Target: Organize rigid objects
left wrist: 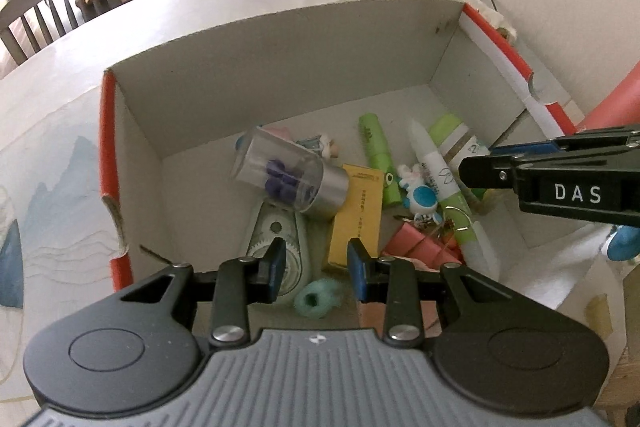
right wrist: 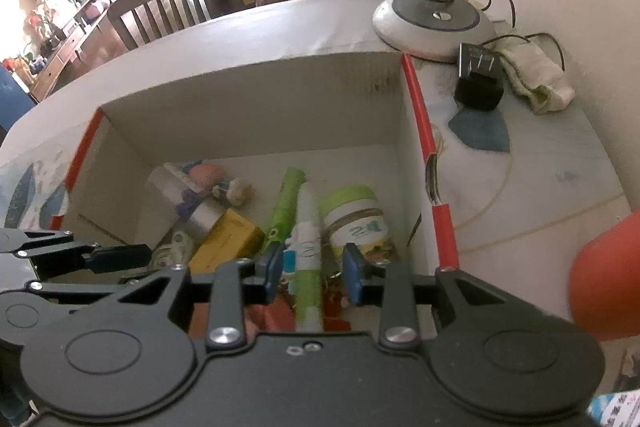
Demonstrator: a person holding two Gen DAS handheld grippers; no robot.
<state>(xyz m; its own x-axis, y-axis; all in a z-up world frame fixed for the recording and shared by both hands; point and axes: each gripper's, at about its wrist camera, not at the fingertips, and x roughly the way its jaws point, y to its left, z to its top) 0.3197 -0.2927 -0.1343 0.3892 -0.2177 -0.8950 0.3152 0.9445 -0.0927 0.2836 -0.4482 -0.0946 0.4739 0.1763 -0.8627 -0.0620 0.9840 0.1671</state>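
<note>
An open cardboard box with red edges holds several small items. Among them are a clear jar with purple pieces and a silver cap, a yellow carton, a green tube, a mint tape dispenser and a green-lidded jar. My left gripper hangs open over the box's near end with nothing between its pads. My right gripper is open above the box's right side. A white and green pen lies under its gap, clear of both pads.
The box stands on a pale patterned table. Behind it are a round lamp base with cords, a black plug and a folded cloth. A red-orange shape fills the right edge. Wooden chairs stand beyond the table.
</note>
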